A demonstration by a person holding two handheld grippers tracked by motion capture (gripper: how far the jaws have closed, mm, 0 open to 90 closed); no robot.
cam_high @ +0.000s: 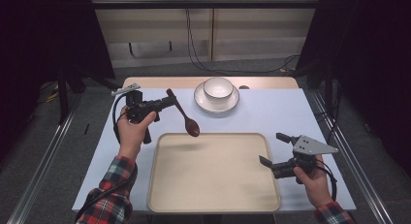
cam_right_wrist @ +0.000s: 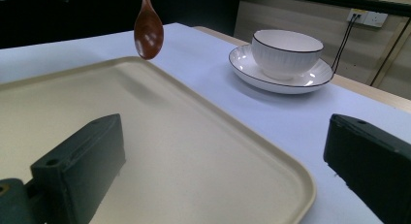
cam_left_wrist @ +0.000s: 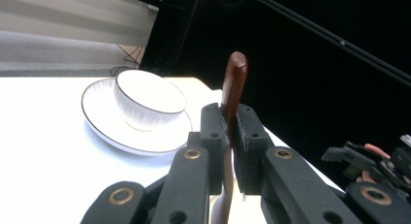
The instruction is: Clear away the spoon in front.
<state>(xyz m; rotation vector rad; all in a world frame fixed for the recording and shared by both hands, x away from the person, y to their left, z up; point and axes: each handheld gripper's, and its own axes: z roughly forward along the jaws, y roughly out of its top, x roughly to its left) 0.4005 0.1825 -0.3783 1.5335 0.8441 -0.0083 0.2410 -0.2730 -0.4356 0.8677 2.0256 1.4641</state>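
Note:
My left gripper (cam_high: 167, 102) is shut on the handle of a brown wooden spoon (cam_high: 184, 115), held in the air with its bowl hanging down over the far left edge of the beige tray (cam_high: 213, 195). In the left gripper view the spoon handle (cam_left_wrist: 234, 83) sticks up between the closed jaws of the left gripper (cam_left_wrist: 229, 132). A white bowl (cam_high: 217, 88) sits on a white saucer (cam_high: 203, 104) at the far middle of the table. My right gripper (cam_high: 273, 149) stands open over the tray's right edge, nothing between its jaws. The right gripper view shows the spoon (cam_right_wrist: 148, 32), tray (cam_right_wrist: 203, 151) and bowl (cam_right_wrist: 285, 50).
The table is covered by a pale blue cloth (cam_high: 281, 112). Metal rails (cam_high: 43, 161) run along the floor on both sides. Cables (cam_high: 203, 64) hang down the back wall and trail over the floor behind the table.

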